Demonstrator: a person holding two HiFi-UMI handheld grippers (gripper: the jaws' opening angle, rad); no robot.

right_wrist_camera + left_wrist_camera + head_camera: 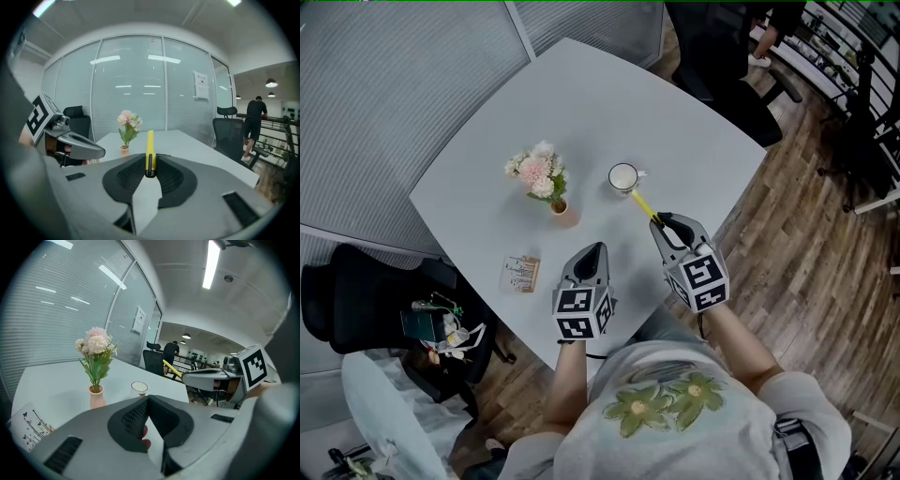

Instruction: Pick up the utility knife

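Observation:
A yellow utility knife (643, 204) sticks out forward from my right gripper (662, 221), which is shut on its rear end and holds it above the white table (581, 103). In the right gripper view the knife (150, 143) stands thin and upright between the two dark pads. Just to the left, my left gripper (598, 247) hovers over the table's near edge. Its jaws meet at the tips with nothing between them (148, 399). From the left gripper view the knife (171, 369) points away from the right gripper (186, 376).
A white cup (623, 176) stands just beyond the knife tip. A pink vase of flowers (562, 211) is left of it, and a printed card (520, 274) lies near the front left edge. A black office chair (356, 291) stands at the left, glass partitions behind.

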